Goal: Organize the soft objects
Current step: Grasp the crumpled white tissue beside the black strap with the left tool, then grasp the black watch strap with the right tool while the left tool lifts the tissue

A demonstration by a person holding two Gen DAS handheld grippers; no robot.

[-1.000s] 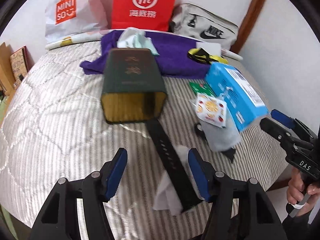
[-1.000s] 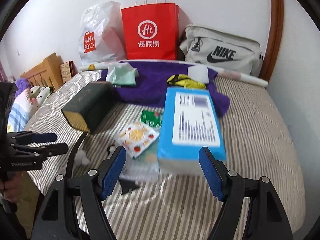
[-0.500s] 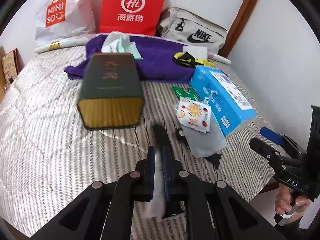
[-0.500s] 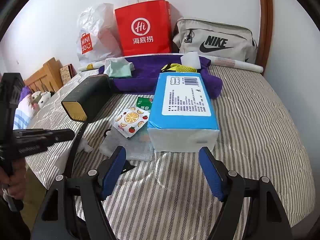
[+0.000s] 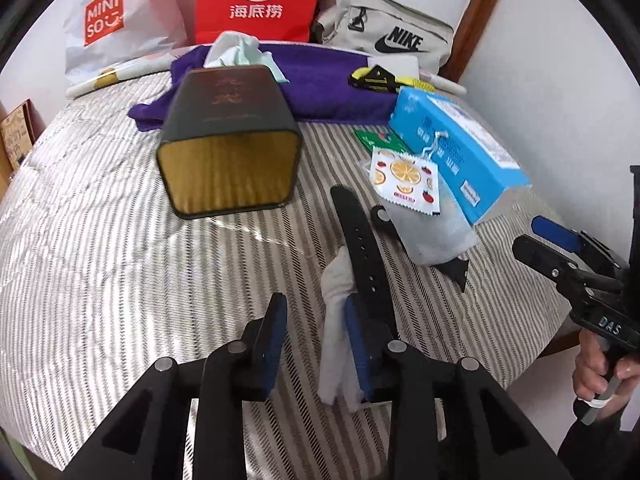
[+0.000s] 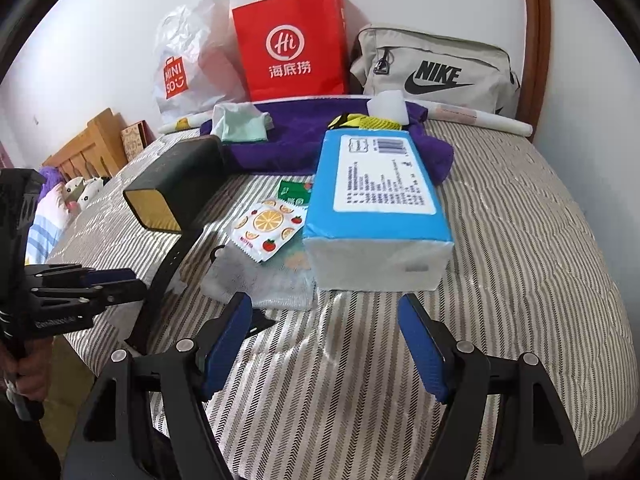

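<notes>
On the striped bed cover, my left gripper (image 5: 314, 308) has its jaws opening. A crumpled white tissue (image 5: 336, 320) lies between them, against the right pad and clear of the left. A black strap (image 5: 360, 236) runs from behind that right finger towards a dark green box (image 5: 228, 152) whose gold end is open. My right gripper (image 6: 324, 304) stands open with nothing in it, just short of a blue tissue pack (image 6: 376, 200). A fruit-print packet (image 6: 266, 232) and a clear pouch (image 6: 260, 280) lie left of the pack.
A purple towel (image 5: 320, 80) with a mint cloth (image 5: 240, 48) and a yellow-black item (image 5: 376, 78) lies behind. A red paper bag (image 6: 288, 40), a white Miniso bag (image 6: 180, 64) and a grey Nike bag (image 6: 436, 68) stand along the wall. The bed edge is near both grippers.
My left gripper stood wide around the strap and tissue, then closed on them, and its jaws have now parted again. The right gripper has drawn a little nearer the blue pack.
</notes>
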